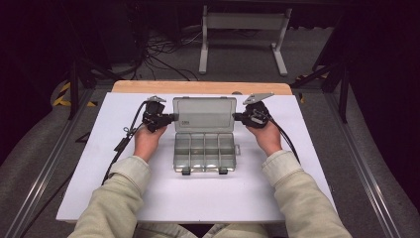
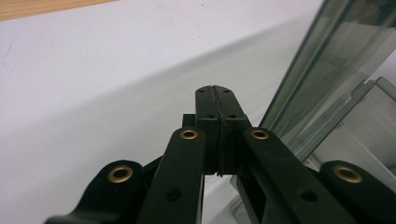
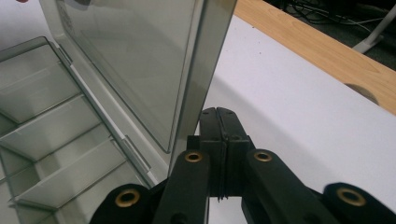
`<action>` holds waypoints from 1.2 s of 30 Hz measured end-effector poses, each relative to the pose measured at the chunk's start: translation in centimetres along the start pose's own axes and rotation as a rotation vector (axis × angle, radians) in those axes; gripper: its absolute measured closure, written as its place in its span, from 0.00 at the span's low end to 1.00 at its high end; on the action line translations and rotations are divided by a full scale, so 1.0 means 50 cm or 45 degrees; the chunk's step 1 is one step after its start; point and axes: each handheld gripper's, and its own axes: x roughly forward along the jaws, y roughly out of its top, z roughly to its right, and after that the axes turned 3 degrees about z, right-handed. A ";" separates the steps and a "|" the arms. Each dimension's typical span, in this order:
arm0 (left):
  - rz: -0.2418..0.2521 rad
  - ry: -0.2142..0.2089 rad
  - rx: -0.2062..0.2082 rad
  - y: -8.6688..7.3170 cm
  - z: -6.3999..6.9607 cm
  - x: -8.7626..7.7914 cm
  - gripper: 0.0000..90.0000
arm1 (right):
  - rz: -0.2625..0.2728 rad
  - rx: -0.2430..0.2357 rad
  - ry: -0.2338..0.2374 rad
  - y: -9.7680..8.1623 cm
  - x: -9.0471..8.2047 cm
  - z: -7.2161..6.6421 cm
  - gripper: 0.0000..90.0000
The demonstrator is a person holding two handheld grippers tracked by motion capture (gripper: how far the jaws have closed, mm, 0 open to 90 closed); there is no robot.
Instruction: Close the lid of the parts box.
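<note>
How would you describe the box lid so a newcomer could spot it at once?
Start at the white board on the table; in its middle lies a clear organiser box. The lid is the flat smoky panel rising from the box's far edge, between the left claw and right claw. Unlike the tray below, it has no dividers.

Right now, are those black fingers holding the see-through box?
No, nothing is held. The left gripper and right gripper are shut on nothing, each beside a side edge of the box's raised lid.

The organizer box's lid (image 2: 355, 51) is cut off by both gripper views' edges.
</note>
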 end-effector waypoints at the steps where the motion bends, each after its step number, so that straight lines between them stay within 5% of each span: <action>1: 0.001 -0.008 -0.002 0.000 0.001 -0.001 1.00 | 0.002 -0.005 -0.001 0.001 -0.002 -0.001 1.00; 36: 0.024 -0.097 0.092 -0.012 0.049 -0.067 1.00 | 0.024 -0.117 0.079 -0.005 -0.068 -0.055 1.00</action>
